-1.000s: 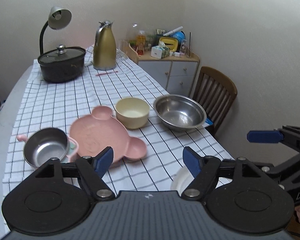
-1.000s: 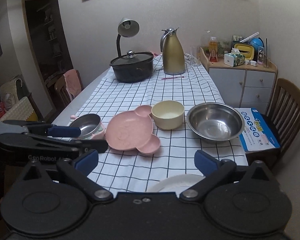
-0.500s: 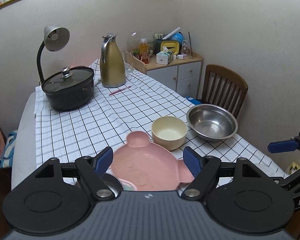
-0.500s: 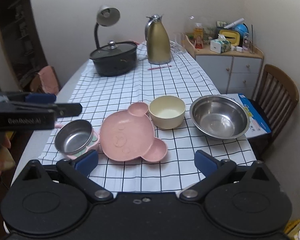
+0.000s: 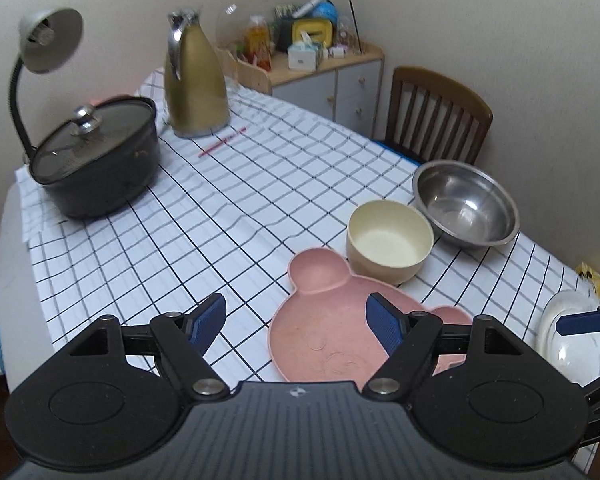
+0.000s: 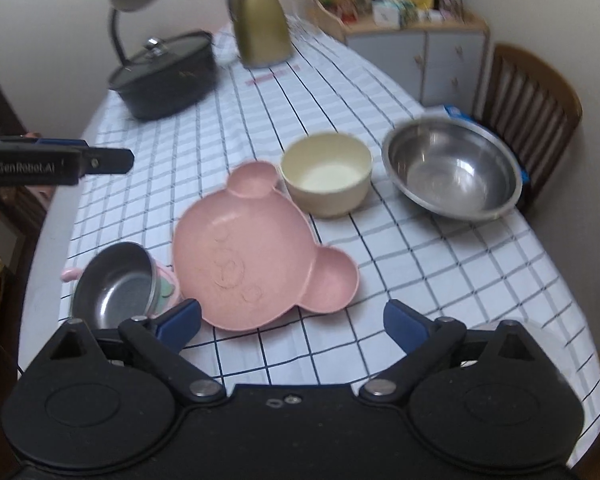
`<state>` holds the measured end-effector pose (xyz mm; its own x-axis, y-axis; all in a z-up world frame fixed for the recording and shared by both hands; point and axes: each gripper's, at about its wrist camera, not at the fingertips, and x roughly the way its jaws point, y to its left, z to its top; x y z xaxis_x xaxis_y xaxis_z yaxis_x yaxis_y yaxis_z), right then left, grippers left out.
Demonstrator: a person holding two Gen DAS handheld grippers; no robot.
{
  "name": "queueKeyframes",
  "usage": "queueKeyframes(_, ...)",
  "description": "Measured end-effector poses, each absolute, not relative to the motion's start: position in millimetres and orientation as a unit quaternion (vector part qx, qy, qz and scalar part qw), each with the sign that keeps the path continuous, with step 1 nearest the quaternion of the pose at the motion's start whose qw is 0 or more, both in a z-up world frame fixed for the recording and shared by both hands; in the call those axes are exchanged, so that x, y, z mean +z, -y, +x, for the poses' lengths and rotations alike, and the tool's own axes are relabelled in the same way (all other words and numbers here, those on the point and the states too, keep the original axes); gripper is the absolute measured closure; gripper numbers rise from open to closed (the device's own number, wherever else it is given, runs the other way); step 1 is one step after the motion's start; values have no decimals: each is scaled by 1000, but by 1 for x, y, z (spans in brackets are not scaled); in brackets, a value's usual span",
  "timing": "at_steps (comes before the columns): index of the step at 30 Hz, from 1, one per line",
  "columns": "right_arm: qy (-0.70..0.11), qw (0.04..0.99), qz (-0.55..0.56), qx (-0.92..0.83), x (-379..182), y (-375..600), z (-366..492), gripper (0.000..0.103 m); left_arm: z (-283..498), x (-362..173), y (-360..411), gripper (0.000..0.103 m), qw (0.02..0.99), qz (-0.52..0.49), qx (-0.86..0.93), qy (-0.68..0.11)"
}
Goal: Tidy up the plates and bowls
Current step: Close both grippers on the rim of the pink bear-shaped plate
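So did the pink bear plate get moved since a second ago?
No. The pink bear plate lies with one ear against the cream bowl, and the small steel bowl sits at its other side, as before. Only the cameras shifted.

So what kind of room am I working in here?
Most likely a home dining area: a table under a checked cloth set with bowls, a wooden dining chair beside it, and a lidded black pot by a gold jug.
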<state>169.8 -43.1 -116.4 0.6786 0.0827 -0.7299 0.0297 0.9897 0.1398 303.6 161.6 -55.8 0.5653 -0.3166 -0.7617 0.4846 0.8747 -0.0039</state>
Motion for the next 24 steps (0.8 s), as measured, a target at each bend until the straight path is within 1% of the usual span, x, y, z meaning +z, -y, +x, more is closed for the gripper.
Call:
queueKeyframes(4,-426,900,93,-6,-136,39,188,10,337,-86,-162,26,856,107,-249,-440)
queueKeyframes(7,-441,890,112,-20,-150,37,199,14,357,-109,-160,26,844,113,-254,-458)
queueKeyframes(13,-470,867,161,-40,-176,35,219,27,384,-147,-153,26,824,116,-261,-489)
queueKeyframes(15,-478,859,177,-45,-181,36,223,29,389,-156,-151,26,818,118,-267,-496)
queueKeyframes(17,-482,854,190,-52,-184,37,226,30,393,-162,-149,27,812,119,-274,-502)
queueKeyframes(21,-485,847,211,-58,-189,39,233,35,401,-172,-147,28,802,113,-283,-513)
queueKeyframes(22,-487,844,216,-61,-190,40,234,37,402,-173,-147,31,801,109,-284,-516)
queueKeyframes(23,-490,841,221,-64,-192,41,235,40,405,-176,-147,37,798,103,-287,-520)
queueKeyframes(24,-492,838,228,-65,-193,41,236,44,407,-178,-147,39,794,97,-290,-525)
